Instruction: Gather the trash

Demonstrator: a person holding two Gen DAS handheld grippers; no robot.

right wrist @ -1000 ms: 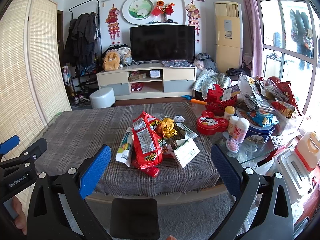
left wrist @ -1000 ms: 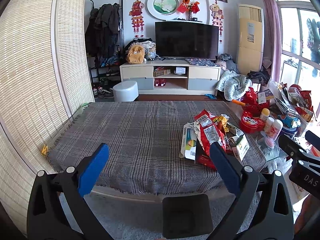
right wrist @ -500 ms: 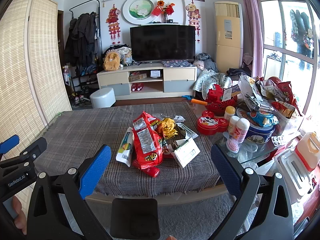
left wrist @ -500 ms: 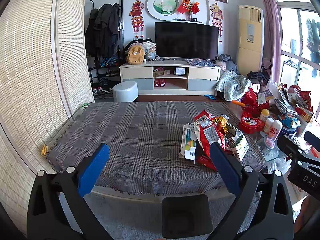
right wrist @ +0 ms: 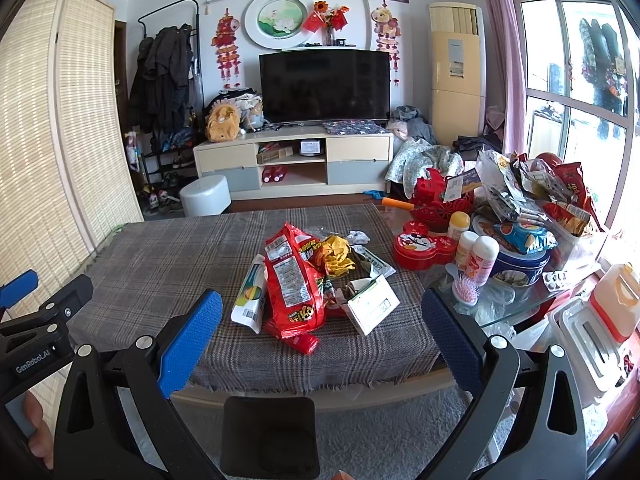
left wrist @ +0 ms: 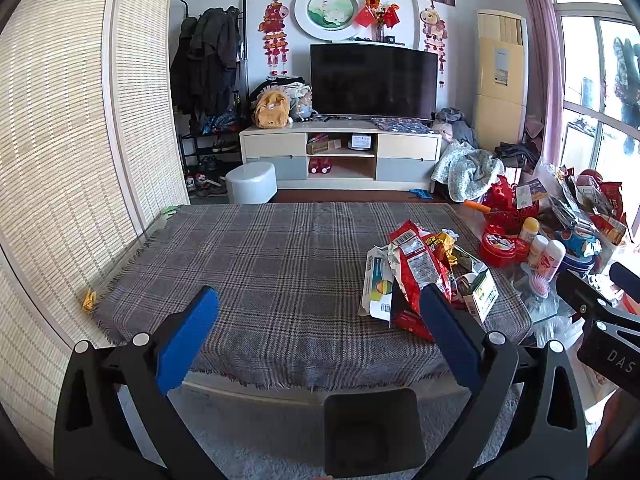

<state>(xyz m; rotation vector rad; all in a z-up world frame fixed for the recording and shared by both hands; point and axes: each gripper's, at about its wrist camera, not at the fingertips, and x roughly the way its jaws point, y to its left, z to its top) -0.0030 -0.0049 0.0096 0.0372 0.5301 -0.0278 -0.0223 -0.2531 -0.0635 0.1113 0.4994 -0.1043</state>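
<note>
Trash pile [right wrist: 316, 280]: heaped on the right part of the plaid tablecloth [left wrist: 260, 272], near its front edge. Contents: red snack bag [right wrist: 294, 280], white wrapper [right wrist: 250, 294] touching its left side, small carton [right wrist: 372, 304] tilted to its right, crumpled yellow wrapper [right wrist: 338, 256] behind.
Left gripper [left wrist: 318, 338]: jaws spread wide, holding nothing, off the table's near edge.
Right gripper [right wrist: 322, 338]: jaws spread wide, holding nothing, facing the pile.
Beyond, to the right: red tin [right wrist: 424, 248], cluttered glass table [right wrist: 520, 304].
Far wall: television [right wrist: 324, 86].
</note>
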